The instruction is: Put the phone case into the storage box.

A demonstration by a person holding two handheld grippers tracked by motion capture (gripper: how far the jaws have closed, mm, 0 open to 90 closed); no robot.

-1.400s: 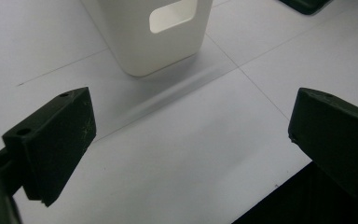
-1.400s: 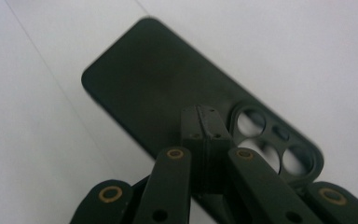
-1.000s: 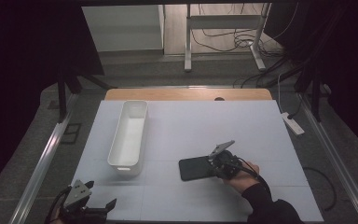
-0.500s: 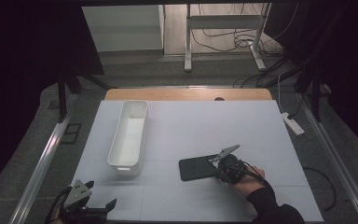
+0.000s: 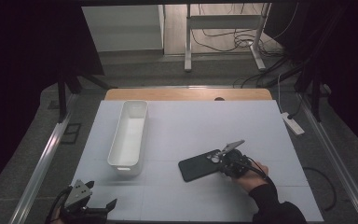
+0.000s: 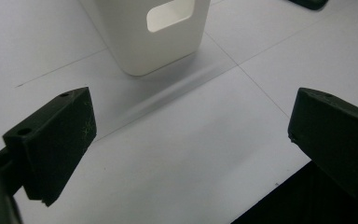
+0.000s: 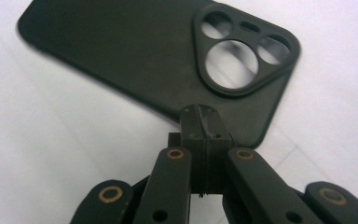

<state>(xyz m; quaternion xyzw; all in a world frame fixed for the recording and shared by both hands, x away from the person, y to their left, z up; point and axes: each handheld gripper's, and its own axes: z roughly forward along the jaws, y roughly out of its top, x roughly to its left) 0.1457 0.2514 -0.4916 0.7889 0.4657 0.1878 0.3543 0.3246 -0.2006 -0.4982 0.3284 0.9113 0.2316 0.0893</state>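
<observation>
The right gripper [image 7: 199, 122], jaws pinched together on the flat black rubbery phone case's [image 7: 135, 60] thin edge, risked letting it slip; left gripper [image 6: 186, 140] jaws stood apart

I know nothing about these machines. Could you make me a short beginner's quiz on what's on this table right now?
1. True or false: the white bin has a phone case lying inside it.
2. Which hand-held gripper has its jaws wide apart over bare table? A) left B) right
3. What dark flat thing lies at the tips of the right hand-held gripper?

Key:
1. False; the bin looks empty.
2. A; the left hand-held gripper is open, the right one's jaws are together.
3. A black phone case with camera cut-outs; its edge seems to meet the closed jaws.
</observation>
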